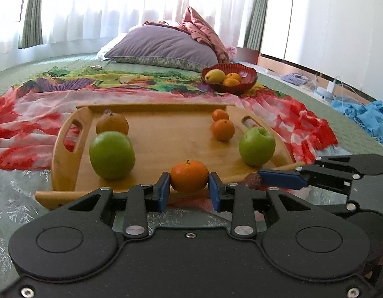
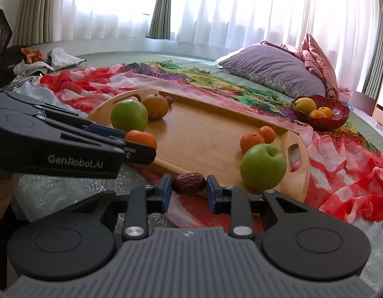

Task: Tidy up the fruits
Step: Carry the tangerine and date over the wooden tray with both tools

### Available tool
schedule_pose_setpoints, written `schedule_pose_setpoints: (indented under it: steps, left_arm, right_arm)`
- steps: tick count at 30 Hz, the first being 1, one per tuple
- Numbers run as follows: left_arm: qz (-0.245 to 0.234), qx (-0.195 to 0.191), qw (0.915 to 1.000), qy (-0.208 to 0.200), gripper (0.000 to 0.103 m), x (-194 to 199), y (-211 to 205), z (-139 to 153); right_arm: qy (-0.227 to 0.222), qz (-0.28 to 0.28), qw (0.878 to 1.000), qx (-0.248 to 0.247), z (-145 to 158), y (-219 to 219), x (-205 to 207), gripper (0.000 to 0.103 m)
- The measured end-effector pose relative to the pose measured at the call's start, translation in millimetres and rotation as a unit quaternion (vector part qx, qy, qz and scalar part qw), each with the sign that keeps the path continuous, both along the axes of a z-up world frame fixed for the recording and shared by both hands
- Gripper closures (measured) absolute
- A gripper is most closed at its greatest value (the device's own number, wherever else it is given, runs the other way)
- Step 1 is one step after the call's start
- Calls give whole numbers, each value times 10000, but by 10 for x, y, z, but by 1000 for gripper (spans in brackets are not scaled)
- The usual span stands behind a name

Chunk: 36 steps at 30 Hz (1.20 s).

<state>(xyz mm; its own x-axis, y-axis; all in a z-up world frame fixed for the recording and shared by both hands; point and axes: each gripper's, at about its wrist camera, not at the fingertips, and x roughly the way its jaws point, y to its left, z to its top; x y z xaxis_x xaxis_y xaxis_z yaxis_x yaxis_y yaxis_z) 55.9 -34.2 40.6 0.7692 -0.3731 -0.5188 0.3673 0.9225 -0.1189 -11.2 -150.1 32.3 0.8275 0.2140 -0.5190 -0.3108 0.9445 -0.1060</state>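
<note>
I am working over a bed with a green quilted cover (image 1: 67, 62). Lying directly on it are a red, white and multicoloured printed sheet (image 1: 30, 114), a purple pillow (image 1: 164, 44), a crumpled blue cloth (image 1: 365, 114) and a clear snowflake-patterned plastic sheet (image 1: 15, 198).

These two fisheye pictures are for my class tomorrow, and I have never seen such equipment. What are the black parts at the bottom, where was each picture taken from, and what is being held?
No robot here: a person holds a hand-operated claw in each hand, each with a camera looking along its two blue-tipped fingers. The left-hand picture shows the left claw pinching a mandarin at the near edge of a wooden tray. The right-hand picture shows the right claw pinching a brown date. On the tray lie two green apples, two more mandarins and a brownish round fruit. Beyond it, a red bowl already holds some fruit. Everything rests on a colourful cloth on a bed.
</note>
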Motion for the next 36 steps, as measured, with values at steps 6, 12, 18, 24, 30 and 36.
schedule_pose_setpoints:
  steps: [6, 12, 18, 24, 30, 36]
  left_arm:
    - [65, 20, 10000, -69, 72, 43, 21, 46]
    - [101, 5, 9998, -166, 72, 167, 35, 147]
    - [141, -76, 9998, -151, 72, 464, 67, 305]
    - [174, -156, 9996, 179, 72, 871, 87, 353]
    - [210, -235, 9966, 756, 72, 1392, 112, 318]
    - [213, -355, 9897, 1371, 71, 1874, 82, 253]
  right_arm:
    - [-84, -91, 9999, 46, 68, -47, -28, 68]
    - [-208, -228, 9995, 59, 154, -88, 52, 68]
    - [-306, -422, 9985, 142, 294, -141, 298, 68]
    - [-163, -592, 9977, 285, 383, -206, 692, 68]
    - [533, -901, 9925, 629, 476, -377, 1264, 68]
    - [1354, -1109, 9768, 1232, 442, -577, 1797, 68]
